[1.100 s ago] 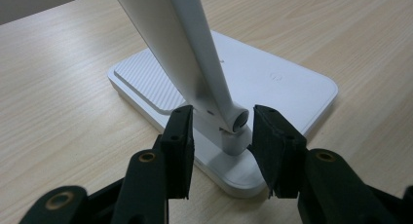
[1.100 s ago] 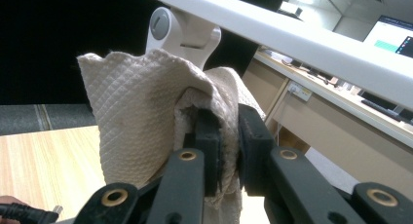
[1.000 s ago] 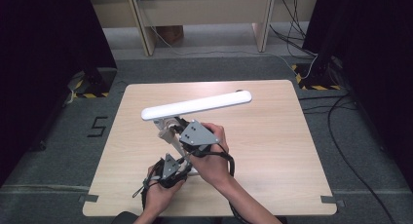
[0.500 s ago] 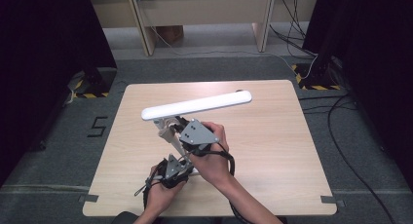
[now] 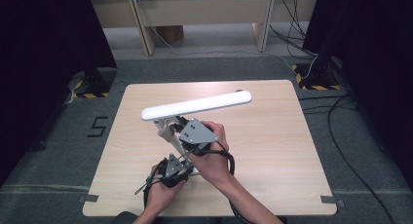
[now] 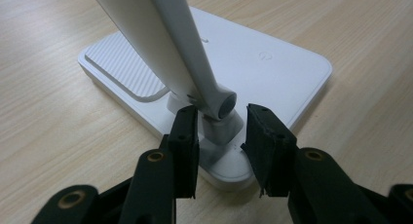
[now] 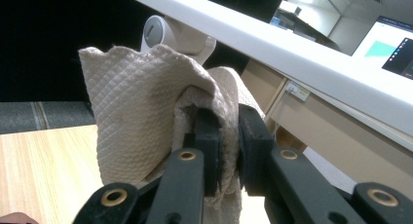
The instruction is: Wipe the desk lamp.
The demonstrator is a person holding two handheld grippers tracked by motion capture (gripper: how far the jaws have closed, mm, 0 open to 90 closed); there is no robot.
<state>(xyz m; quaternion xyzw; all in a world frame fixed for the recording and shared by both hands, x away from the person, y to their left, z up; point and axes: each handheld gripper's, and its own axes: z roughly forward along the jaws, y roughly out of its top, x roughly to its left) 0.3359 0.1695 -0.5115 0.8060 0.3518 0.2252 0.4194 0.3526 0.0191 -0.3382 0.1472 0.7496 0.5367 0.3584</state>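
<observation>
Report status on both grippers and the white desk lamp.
Left gripper jaws have just been closing around the white desk lamp base hinge, not yet clamped. Right gripper shut on a beige quilted cloth beside the lamp arm. Nothing in the way.

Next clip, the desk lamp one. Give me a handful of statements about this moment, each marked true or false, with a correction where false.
1. The right gripper holds a cloth between its jaws. True.
2. The lamp lies flat on its side. False: its base rests flat on the table and the arm rises from it.
3. The left gripper has its jaws on either side of the hinge at the foot of the arm. True; they have just been closing.
4. The base is black. False: it is white.
5. The lamp head is a long white bar. True.
</observation>
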